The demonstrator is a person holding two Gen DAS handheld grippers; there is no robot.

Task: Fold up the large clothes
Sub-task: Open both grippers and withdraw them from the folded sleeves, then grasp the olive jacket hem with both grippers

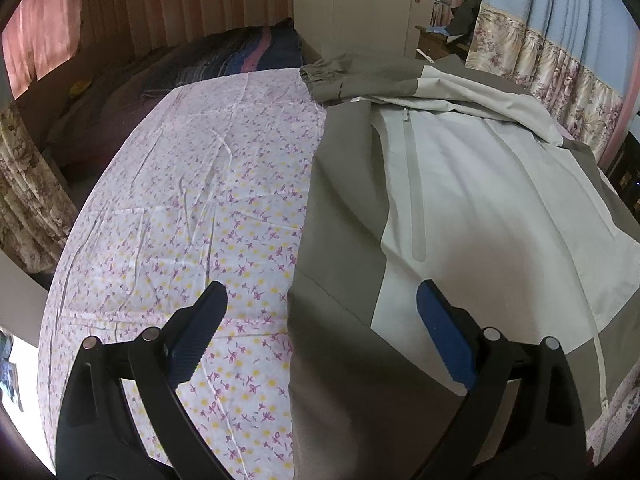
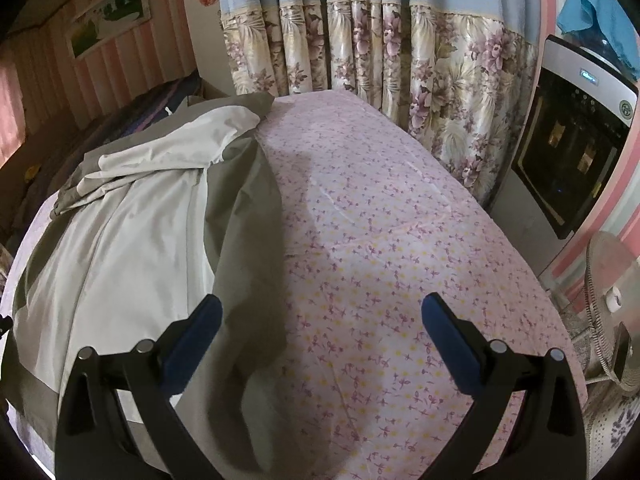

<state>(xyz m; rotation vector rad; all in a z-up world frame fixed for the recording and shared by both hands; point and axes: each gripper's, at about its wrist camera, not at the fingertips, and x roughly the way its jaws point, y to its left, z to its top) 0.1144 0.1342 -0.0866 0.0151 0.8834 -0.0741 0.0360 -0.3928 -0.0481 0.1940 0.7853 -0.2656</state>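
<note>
Left hand-held gripper [image 1: 322,300]: hovering wide open, empty, over jacket [image 1: 460,200] edge.
Right hand-held gripper [image 2: 322,312]: gaping, empty; jacket lying at its left.

Bare floral sheet [image 1: 192,216] lies open left of the jacket [image 1: 460,200]; right of it, more sheet runs free up to the curtains [image 2: 400,64].

Bed [image 1: 168,208] under floral sheet [image 2: 400,240]; grey-white jacket [image 1: 460,200] spread flat on sheet.
</note>
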